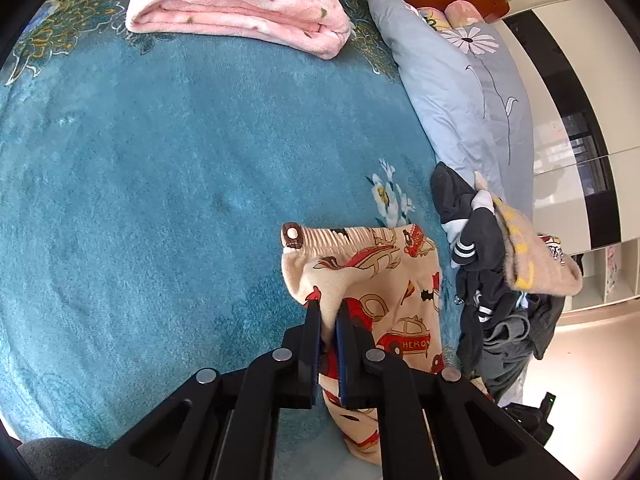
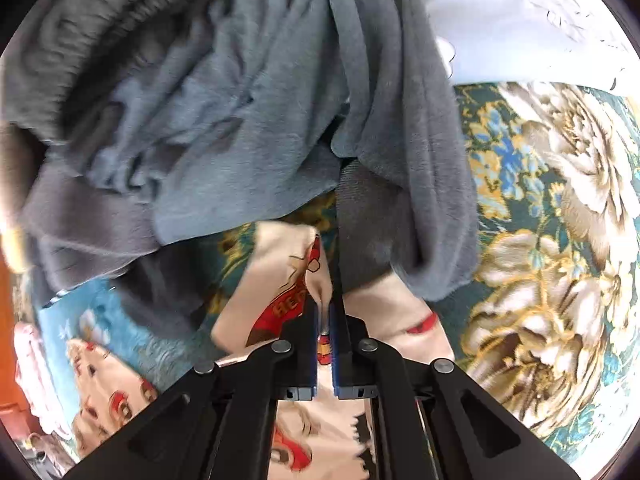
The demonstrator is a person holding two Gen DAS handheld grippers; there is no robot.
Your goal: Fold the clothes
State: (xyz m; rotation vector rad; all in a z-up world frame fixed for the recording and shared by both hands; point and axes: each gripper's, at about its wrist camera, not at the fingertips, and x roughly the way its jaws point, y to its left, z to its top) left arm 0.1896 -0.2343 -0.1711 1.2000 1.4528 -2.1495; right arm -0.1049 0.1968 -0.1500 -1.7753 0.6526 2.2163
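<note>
1. A teal plush bedspread (image 1: 160, 200) with a floral border covered the bed and carried every other item.
2. A pale blue quilt (image 1: 460, 92) with a daisy print lay along the far right side of the bedspread.
3. A folded pink fleece blanket (image 1: 236, 4) rested at the far edge, well apart from the grippers.
4. A heap of dark grey clothes (image 1: 492, 300), topped by a beige knit garment (image 1: 532, 264), sat just beside the quilt; in the right wrist view the grey fabric (image 2: 240, 100) filled the upper frame.
5. The cream car-print trousers (image 1: 384, 280) lay near the heap, waistband towards the bedspread's centre.
6. The left gripper (image 1: 329, 312) was clamped on a trouser fold.
7. The right gripper (image 2: 323, 312) pinched another edge of the trousers (image 2: 280, 280), its fingers nearly together on the cloth.
</note>
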